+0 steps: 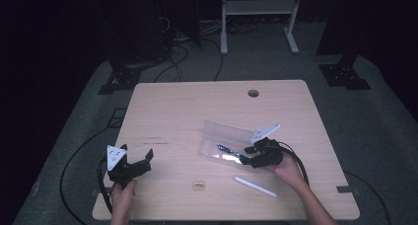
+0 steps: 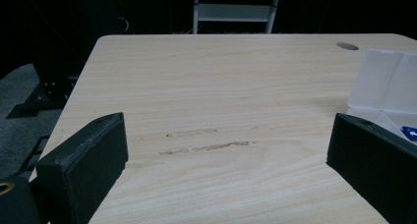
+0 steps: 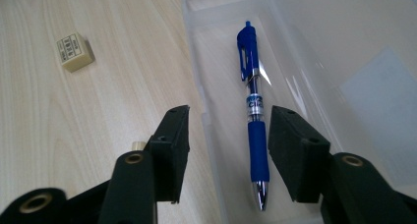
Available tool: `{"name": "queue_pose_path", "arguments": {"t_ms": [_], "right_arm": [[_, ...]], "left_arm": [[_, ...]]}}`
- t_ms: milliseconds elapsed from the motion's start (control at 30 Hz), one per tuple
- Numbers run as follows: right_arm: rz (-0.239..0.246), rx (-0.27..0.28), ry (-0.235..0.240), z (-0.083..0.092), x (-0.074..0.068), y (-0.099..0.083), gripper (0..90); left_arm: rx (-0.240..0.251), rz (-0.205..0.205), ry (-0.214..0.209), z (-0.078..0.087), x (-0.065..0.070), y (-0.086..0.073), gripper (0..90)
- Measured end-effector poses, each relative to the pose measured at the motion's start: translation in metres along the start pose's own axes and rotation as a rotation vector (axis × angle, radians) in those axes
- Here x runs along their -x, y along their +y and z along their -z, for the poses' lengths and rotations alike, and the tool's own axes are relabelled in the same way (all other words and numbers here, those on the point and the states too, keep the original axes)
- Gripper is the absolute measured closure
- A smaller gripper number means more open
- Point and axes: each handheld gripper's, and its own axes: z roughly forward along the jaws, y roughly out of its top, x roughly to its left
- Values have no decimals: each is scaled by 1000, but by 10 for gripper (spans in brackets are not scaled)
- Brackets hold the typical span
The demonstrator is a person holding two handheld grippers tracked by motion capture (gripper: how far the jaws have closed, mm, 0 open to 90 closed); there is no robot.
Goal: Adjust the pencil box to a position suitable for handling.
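Pen [image 3: 255, 117] lying in clear case [image 1: 224, 142], at 3 o'clock on worktop [image 1: 187, 111]; right tool [image 3: 228, 135] spread astride it, not pinching. White pen [image 1: 255, 186] and eraser [image 1: 198, 185] waiting outside. Left tool [image 1: 134, 162] idling spread.

Left black two-jaw gripper [image 1: 129, 167] w/ grey three-cornered plate held low at near-left, jaws wide apart, nothing between, pointing fwd-right; left hand [image 1: 123, 193] gripping from below. Right black two-jaw gripper [image 1: 252, 155] at mid-right, aimed left, jaws parted, pads pressing on nothing; right hand [image 1: 287, 171] behind, forearm running to bottom edge
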Motion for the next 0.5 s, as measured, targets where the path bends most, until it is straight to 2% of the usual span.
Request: {"name": "queue_pose_path", "arguments": {"t_ms": [500], "right_arm": [[-8,40,-7,20,-13,-17,476]], "left_arm": [[-5,-1,0,-1,-1,-1,11]]}}
